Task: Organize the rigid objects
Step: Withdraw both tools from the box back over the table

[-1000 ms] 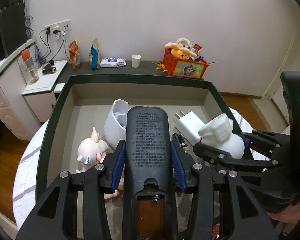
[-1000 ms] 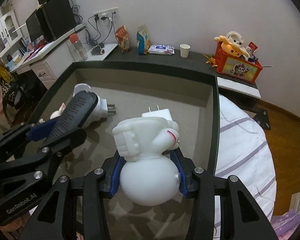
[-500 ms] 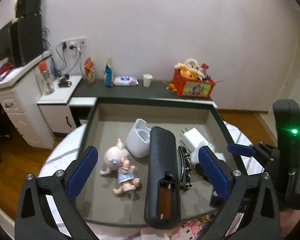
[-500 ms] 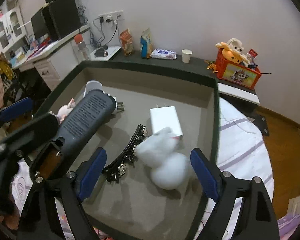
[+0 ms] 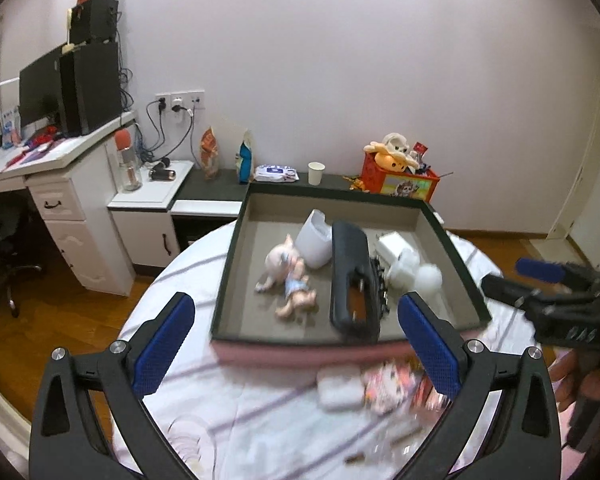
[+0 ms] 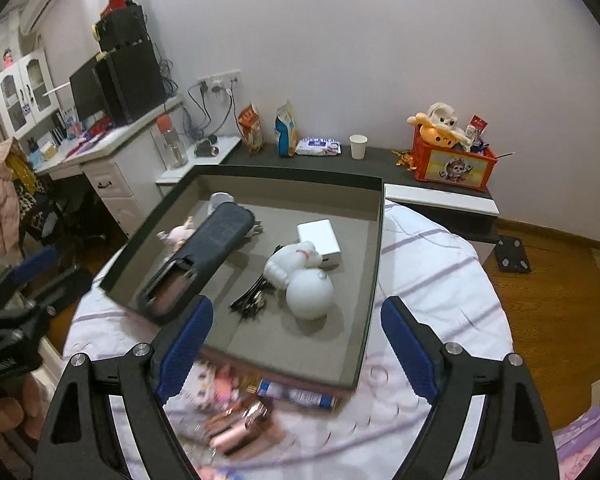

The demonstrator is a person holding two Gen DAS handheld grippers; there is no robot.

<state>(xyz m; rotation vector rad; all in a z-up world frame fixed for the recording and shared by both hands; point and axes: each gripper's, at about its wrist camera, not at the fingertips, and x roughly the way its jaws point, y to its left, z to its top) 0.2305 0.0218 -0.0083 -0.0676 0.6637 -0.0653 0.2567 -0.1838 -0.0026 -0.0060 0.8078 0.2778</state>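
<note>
— Round tabletop (image 5: 188, 392) under striped cloth, dark tray (image 6: 374, 264) on top?
— Yes. Holds black remote (image 5: 350, 276), white figure (image 6: 304, 276), charger (image 6: 320, 236), pig doll (image 5: 286, 276).
— Fingers?
— Left gripper (image 5: 296, 344) and right gripper (image 6: 296, 348) spread wide, grasping nothing.

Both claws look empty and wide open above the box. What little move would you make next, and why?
Probably lower the right gripper toward the loose packets lying on the bedspread in front of the tray. The remote and white figurine already lie inside the tray, its fingers are empty, and those packets sit just below them.
</note>
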